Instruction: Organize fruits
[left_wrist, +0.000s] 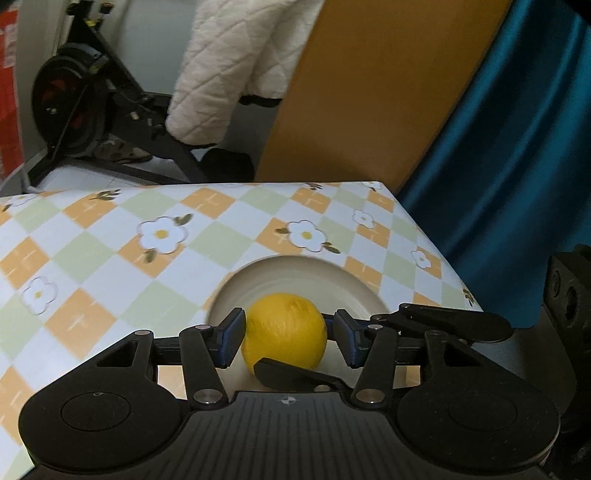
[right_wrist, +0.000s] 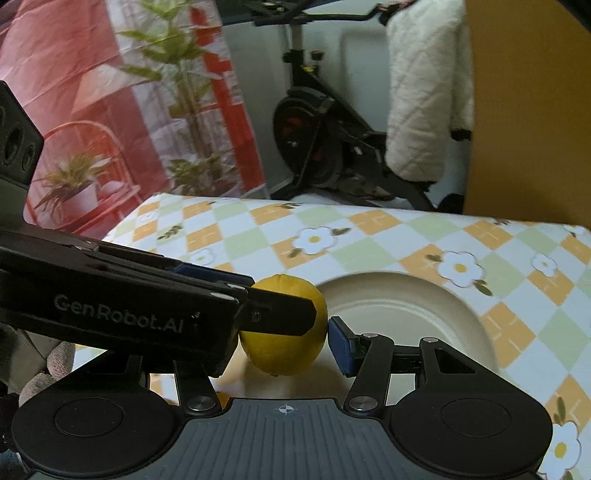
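Note:
A yellow lemon hangs just above a cream plate on the checked floral tablecloth. My right gripper is shut on it: one blue pad presses its right side, the other is hidden behind the left gripper. In the left wrist view the right gripper's black fingers cross in from the right, above and below the lemon. My left gripper straddles the same lemon. Its left pad meets the peel and a thin gap shows at its right pad.
The table's far edge and right corner lie close behind the plate. Beyond stand an exercise bike, a white quilted garment, an orange board, a blue curtain and a red plant-printed backdrop.

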